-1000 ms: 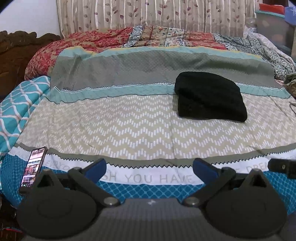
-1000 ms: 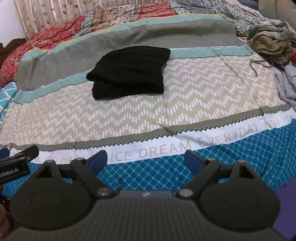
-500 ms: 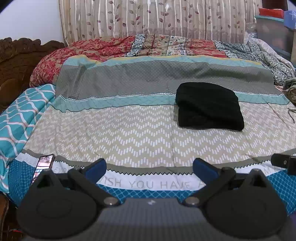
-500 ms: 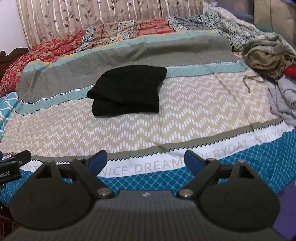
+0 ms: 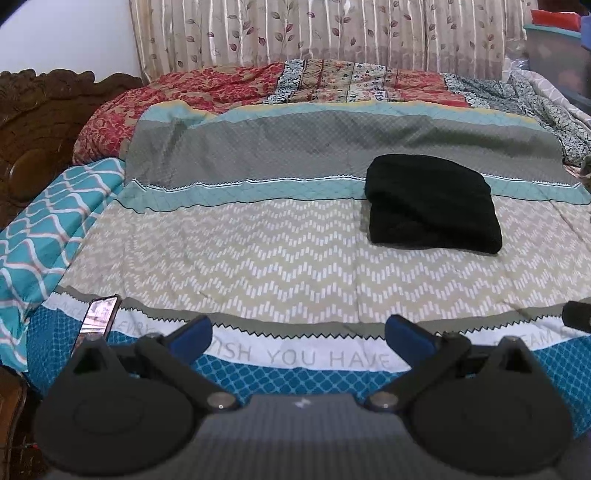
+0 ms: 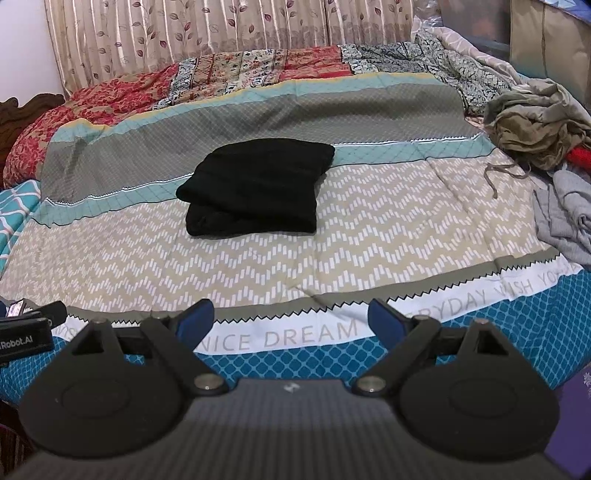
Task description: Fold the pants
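Left wrist view: the camera has pulled back and tipped up since a second ago, so more curtain [image 5: 332, 33] shows and the phone [image 5: 96, 320] sits lower, partly behind the left claw [image 5: 299, 332]. That claw's fingers stand wide apart, empty, over the bedsheet's [image 5: 258, 258] near edge. The folded black pants [image 5: 432, 206] lie well ahead, to the right.

Right wrist view: the right claw [image 6: 291, 320], likewise spread and empty, hovers at the bed's edge; the pants [image 6: 255, 188] lie ahead, slightly left. Only here appear the crumpled olive garment [image 6: 532, 125] and grey clothing [image 6: 569, 218].
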